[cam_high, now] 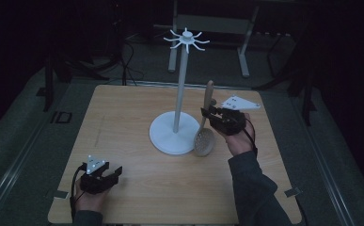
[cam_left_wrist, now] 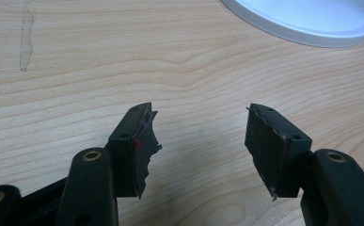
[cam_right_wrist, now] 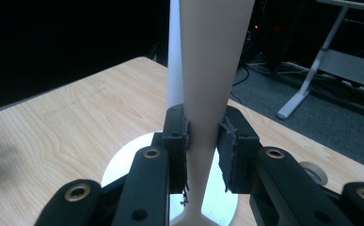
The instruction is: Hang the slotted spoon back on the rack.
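A beige slotted spoon [cam_high: 205,127] stands nearly upright just right of the white stand's base, bowl down near the table, handle up. My right gripper [cam_high: 208,114] is shut on its handle [cam_right_wrist: 202,136], which runs up between both pads. The white hook stand [cam_high: 179,94] has a round base [cam_high: 165,136], a tall pole and a ring of hooks [cam_high: 186,39] at the top. My left gripper [cam_high: 115,172] rests low at the table's front left; its jaws [cam_left_wrist: 198,136] stand open over bare wood, with the stand's base [cam_left_wrist: 306,21] ahead of them.
The light wooden table [cam_high: 123,122] has dark floor around it. A metal table frame [cam_high: 210,28] stands behind the far edge. Tape marks sit at the near corners [cam_high: 292,192].
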`<state>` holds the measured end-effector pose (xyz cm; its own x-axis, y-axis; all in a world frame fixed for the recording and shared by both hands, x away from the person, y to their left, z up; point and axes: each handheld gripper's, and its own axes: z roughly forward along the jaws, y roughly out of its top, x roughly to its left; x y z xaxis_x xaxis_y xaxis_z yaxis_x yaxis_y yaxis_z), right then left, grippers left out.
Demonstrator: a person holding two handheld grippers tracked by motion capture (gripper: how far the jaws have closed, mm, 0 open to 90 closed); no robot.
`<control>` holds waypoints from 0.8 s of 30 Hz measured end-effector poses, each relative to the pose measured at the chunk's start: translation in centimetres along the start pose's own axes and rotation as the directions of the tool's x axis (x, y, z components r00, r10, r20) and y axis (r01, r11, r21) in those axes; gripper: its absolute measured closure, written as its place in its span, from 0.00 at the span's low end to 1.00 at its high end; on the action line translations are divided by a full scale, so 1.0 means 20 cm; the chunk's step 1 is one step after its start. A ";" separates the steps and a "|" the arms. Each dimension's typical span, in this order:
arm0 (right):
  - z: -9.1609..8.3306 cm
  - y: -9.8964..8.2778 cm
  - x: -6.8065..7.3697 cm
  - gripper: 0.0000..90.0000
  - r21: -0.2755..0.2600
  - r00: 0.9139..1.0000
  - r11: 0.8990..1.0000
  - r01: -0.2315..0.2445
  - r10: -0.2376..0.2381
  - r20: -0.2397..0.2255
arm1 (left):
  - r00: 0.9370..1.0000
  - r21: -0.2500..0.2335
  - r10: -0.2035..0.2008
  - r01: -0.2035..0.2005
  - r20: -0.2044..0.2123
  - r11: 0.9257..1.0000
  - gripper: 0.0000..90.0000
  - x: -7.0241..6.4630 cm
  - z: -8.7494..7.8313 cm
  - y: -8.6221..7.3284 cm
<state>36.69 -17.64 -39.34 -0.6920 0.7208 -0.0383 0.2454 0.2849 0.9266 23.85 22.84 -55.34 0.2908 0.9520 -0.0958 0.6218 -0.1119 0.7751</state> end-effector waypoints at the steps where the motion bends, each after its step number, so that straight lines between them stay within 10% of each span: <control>1: 0.00 0.00 0.00 0.82 -0.002 1.000 1.000 -0.001 0.001 -0.001 | 1.000 0.000 0.000 0.000 -0.001 1.000 0.47 0.00 0.00 0.00; 24: -0.02 0.11 0.01 0.82 -0.041 1.000 0.999 0.012 -0.012 -0.007 | 1.000 -0.005 -0.005 0.005 -0.001 1.000 0.47 0.00 0.00 0.00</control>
<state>36.76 -17.20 -37.15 -0.6994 0.7132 -0.0468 0.2092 0.2670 0.9407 23.83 22.90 -55.29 0.2870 0.9528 -0.0989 0.6196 -0.1059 0.7778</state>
